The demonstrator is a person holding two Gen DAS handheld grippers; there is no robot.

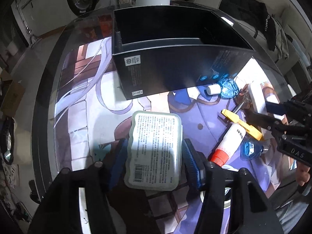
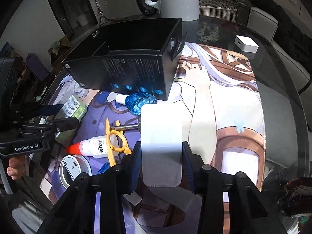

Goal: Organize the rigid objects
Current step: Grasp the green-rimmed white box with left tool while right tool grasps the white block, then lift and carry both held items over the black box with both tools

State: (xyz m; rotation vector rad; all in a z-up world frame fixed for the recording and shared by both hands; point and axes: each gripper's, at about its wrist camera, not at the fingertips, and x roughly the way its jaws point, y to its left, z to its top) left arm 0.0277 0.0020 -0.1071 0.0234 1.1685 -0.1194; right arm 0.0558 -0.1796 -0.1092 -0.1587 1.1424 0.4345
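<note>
A green case (image 1: 154, 152) is pinched by the left gripper (image 1: 154, 161). A white slab (image 2: 161, 146) is pinched by the right gripper (image 2: 161, 161). A white cube (image 2: 246, 43) is seen only in the right view.

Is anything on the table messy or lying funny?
Yes. A white glue bottle with a red cap lies on its side with a yellow plastic clip sprawled across it, beside the open black cardboard box.

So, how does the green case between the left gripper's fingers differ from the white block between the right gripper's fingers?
The green case is pale green with a printed label and barcode on its face; the white block is plain white with almost no markings. The green case has a wavy, rounded outline, while the white block has straight sides. Both lie flat on the printed mat, each between the blue pads of one gripper, in front of the black box.
</note>
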